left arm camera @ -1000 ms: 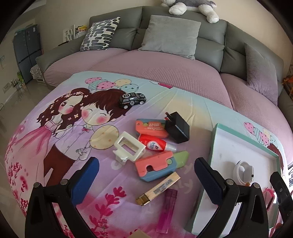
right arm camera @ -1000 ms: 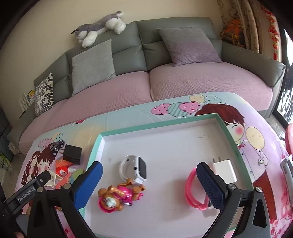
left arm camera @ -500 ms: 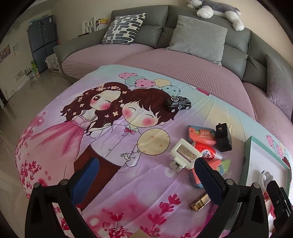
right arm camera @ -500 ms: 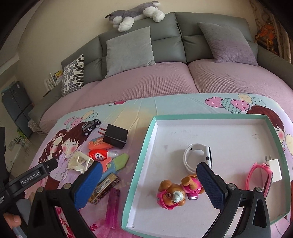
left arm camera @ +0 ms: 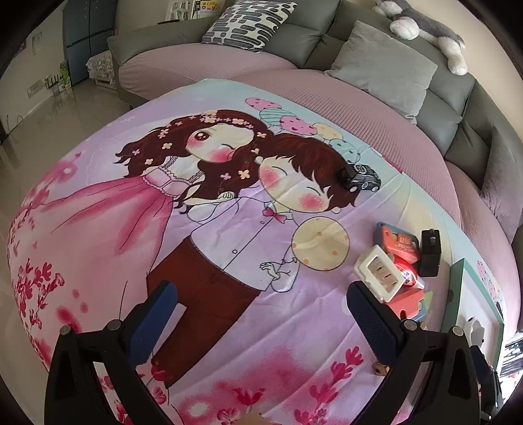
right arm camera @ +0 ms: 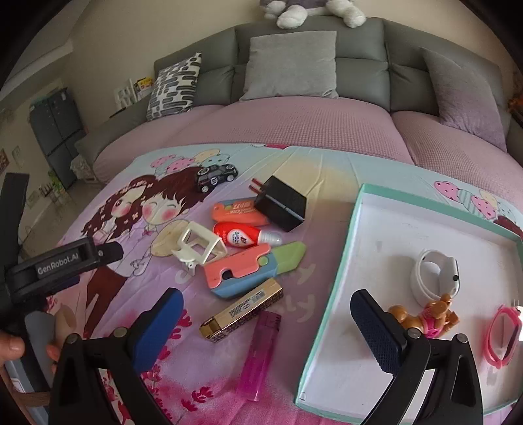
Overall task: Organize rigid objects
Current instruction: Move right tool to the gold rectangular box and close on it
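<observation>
The right gripper (right arm camera: 264, 330) hung with its jaws spread wide and nothing between them, above the cartoon-print cloth (right arm camera: 130, 229). Just under it lay a pink lighter (right arm camera: 260, 354), and touching that, a gold harmonica (right arm camera: 242, 309). Beyond these sat a pink-and-blue toy cutter (right arm camera: 248, 269) with a green tip, a white plastic clip (right arm camera: 199, 245) beside it, a red glue bottle (right arm camera: 242, 235), an orange case (right arm camera: 238, 211) and a black charger (right arm camera: 281, 202) with its prongs up. Farthest in the pile stood a small black toy car (right arm camera: 215, 175).

To the right lay a green-rimmed tray (right arm camera: 330, 278) holding a white watch (right arm camera: 434, 276), a toy puppy (right arm camera: 428, 318) and pink glasses (right arm camera: 501, 336), all apart from one another.

The left gripper (left arm camera: 261, 318) was likewise spread open and empty, over the printed couple on the cloth (left arm camera: 196, 261), well to the left of the pile. From there the clip (left arm camera: 379, 273), the charger (left arm camera: 430, 253) and the car (left arm camera: 361, 176) showed at the right, with the tray's edge (left arm camera: 452, 294) at the frame's side.

Behind everything ran a grey sofa (right arm camera: 359, 65) with a grey cushion (right arm camera: 291, 63) and a plush dog (right arm camera: 313, 9) on top
</observation>
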`<action>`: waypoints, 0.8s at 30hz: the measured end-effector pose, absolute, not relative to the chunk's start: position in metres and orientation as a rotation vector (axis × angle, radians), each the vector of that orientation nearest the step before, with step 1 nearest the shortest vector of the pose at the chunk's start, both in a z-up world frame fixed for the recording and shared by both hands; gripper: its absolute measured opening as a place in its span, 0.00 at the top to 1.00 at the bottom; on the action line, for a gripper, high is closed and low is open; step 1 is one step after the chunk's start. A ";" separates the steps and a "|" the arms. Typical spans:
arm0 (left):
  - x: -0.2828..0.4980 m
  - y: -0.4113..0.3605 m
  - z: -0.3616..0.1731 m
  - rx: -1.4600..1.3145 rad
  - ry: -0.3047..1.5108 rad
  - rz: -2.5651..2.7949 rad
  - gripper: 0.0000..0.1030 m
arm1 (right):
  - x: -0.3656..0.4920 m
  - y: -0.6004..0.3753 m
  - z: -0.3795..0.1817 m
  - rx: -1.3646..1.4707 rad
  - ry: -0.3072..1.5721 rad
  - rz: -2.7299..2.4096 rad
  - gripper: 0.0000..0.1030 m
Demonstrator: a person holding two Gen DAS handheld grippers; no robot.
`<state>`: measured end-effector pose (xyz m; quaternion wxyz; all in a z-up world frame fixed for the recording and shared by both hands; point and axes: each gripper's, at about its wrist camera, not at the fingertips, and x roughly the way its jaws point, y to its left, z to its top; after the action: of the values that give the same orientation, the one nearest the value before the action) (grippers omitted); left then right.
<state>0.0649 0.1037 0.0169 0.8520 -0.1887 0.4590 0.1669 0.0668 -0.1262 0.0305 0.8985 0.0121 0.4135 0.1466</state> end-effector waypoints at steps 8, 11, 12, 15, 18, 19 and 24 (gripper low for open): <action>0.072 0.114 -0.009 -0.451 1.033 0.289 0.00 | 0.072 -0.101 0.012 -0.127 0.913 0.381 0.06; 0.074 0.116 -0.013 -0.461 1.044 0.271 0.00 | 0.075 -0.098 0.006 -0.150 0.944 0.415 0.07; 0.075 0.117 -0.015 -0.463 1.048 0.267 0.00 | 0.077 -0.097 0.003 -0.179 0.951 0.423 0.08; 0.075 0.121 -0.017 -0.472 1.052 0.262 0.00 | 0.080 -0.092 -0.001 -0.271 0.956 0.451 0.10; 0.075 0.125 -0.018 -0.485 1.053 0.267 0.00 | 0.086 -0.096 -0.003 -0.277 0.974 0.479 0.11; 0.075 0.125 -0.019 -0.488 1.054 0.267 0.00 | 0.087 -0.097 -0.003 -0.272 0.979 0.491 0.11; 0.076 0.122 -0.018 -0.479 1.055 0.253 0.00 | 0.090 -0.095 -0.005 -0.295 0.988 0.555 0.11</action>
<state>0.0764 0.1216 -0.0179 0.8293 -0.2256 0.4973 0.1191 0.0902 -0.0948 -0.0055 0.8334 -0.1391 0.4664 0.2618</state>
